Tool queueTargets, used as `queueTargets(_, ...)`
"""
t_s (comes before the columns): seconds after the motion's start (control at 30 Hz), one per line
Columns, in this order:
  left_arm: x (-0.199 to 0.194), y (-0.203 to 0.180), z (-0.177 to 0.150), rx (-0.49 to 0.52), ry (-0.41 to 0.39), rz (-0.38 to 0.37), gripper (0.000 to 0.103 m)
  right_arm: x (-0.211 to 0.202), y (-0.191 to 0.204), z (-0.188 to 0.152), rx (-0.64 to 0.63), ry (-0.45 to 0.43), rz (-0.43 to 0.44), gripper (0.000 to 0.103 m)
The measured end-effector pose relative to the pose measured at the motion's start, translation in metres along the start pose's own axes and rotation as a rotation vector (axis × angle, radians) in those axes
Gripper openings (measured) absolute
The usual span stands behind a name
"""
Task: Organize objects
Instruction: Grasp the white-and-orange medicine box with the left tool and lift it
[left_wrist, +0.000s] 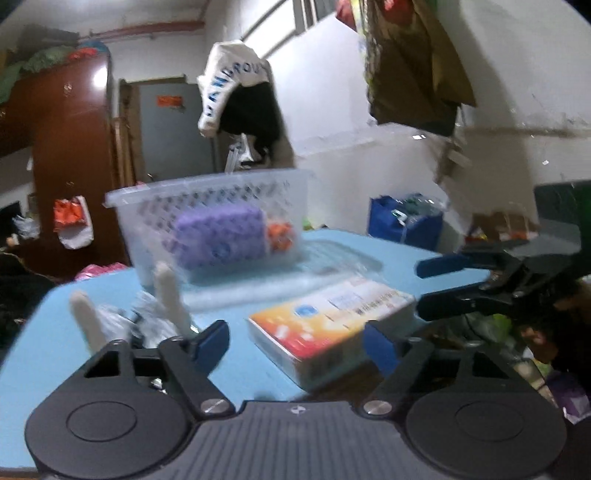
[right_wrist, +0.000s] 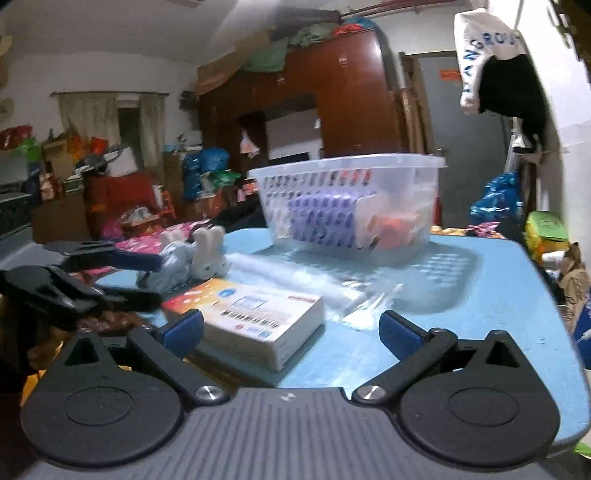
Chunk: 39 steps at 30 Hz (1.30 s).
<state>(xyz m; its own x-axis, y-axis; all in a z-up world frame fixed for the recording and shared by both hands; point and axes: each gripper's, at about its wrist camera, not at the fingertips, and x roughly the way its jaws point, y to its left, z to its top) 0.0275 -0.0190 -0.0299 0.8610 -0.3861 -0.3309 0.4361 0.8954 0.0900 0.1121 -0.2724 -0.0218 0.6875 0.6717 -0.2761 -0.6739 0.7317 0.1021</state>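
Basket contents blurred — bunny half-hidden

i see a flat orange-white box before a clear basket holding a purple pack; rabbit toy left.

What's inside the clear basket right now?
Inside the clear basket lie a purple pack and something orange beside it. The perforated walls blur both, so labels and anything beneath or behind them cannot be made out.
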Motion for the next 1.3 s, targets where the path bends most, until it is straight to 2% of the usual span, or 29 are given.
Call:
queueTargets(0.1, 0.011, 0.005, -0.012, -0.017, 0.027, -0.007, 0.070, 0.005, 0.002, -0.004, -0.009, 0.018, 0.002, 0.093)
queueTargets(0.2, 0.015, 0.008, -0.019, -0.040, 0.019, -0.033, 0.061, 0.007, 0.001, -0.007, -0.012, 0.032, 0.026, 0.081)
queueTargets(0.3, 0.015, 0.003, -0.022, -0.016, 0.001, -0.038, 0.060, 0.004, 0.006, -0.014, -0.025, 0.027, 0.028, 0.068)
queueTargets(0.33, 0.016, 0.002, -0.023, -0.020, -0.004, -0.050, 0.057, 0.005, 0.005, -0.014, -0.025, 0.026, 0.036, 0.058)
queueTargets(0.37, 0.015, 0.002, -0.023, -0.020, -0.007, -0.048, 0.057, 0.004, 0.005, -0.017, -0.022, 0.024, 0.047, 0.053)
queueTargets(0.73, 0.012, 0.001, -0.026, -0.032, -0.045, -0.059, 0.051, -0.003, 0.018, -0.024, -0.069, -0.013, 0.007, 0.048)
queueTargets(1.13, 0.006, 0.001, -0.023, -0.020, -0.080, -0.052, 0.050, -0.006, 0.024, -0.022, -0.098, -0.049, -0.012, 0.047)
queueTargets(1.3, -0.003, 0.000, -0.012, -0.001, -0.118, -0.044, 0.050, -0.010, 0.028, -0.013, -0.108, -0.074, -0.017, 0.046)
